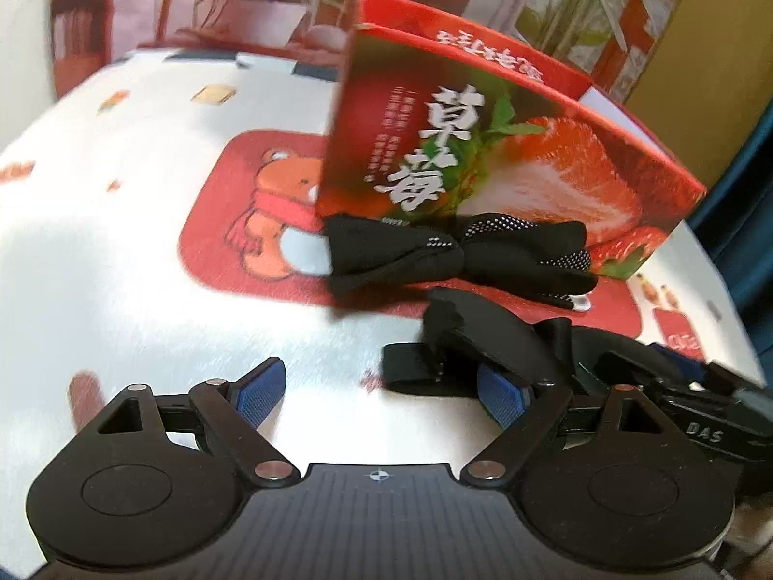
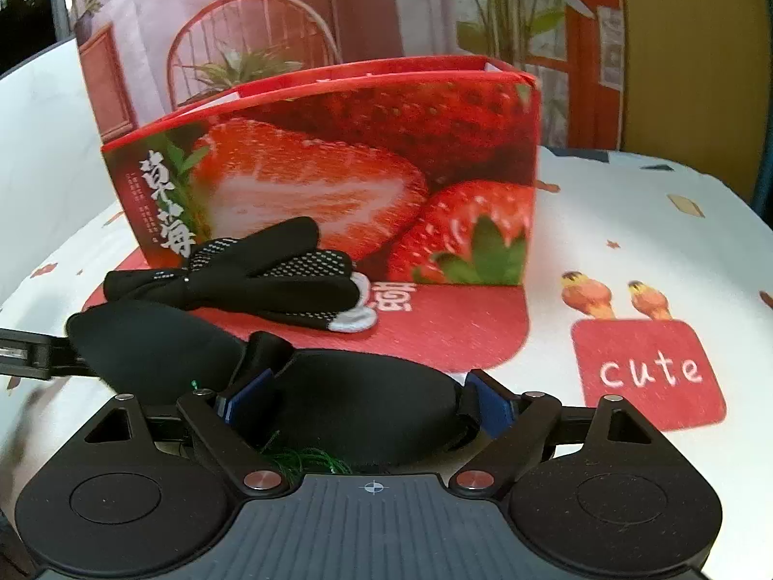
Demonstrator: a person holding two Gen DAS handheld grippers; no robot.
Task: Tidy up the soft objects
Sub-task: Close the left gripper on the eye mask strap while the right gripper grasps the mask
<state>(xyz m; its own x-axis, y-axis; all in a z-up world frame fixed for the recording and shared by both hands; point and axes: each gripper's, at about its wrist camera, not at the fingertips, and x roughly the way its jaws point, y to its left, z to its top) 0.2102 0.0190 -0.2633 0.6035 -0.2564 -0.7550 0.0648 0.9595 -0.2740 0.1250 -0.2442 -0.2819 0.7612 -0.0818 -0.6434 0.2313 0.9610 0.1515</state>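
Two soft things are out on the tablecloth (image 2: pixel 628 203), neither yet in the strawberry box (image 2: pixel 338 164). My right gripper (image 2: pixel 367 401) stands wide around the black eye mask (image 2: pixel 357 411), not visibly pinching it. My left gripper (image 1: pixel 381 386) is spread, empty, beside the mask. Black gloves (image 1: pixel 459 251) lie touching the box front. Everything's left, I'd say.

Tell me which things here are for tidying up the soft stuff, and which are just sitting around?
For the job: black gloves, black eye mask, strawberry box, both grippers, left and right.

Just there: cartoon tablecloth, plant backdrop.
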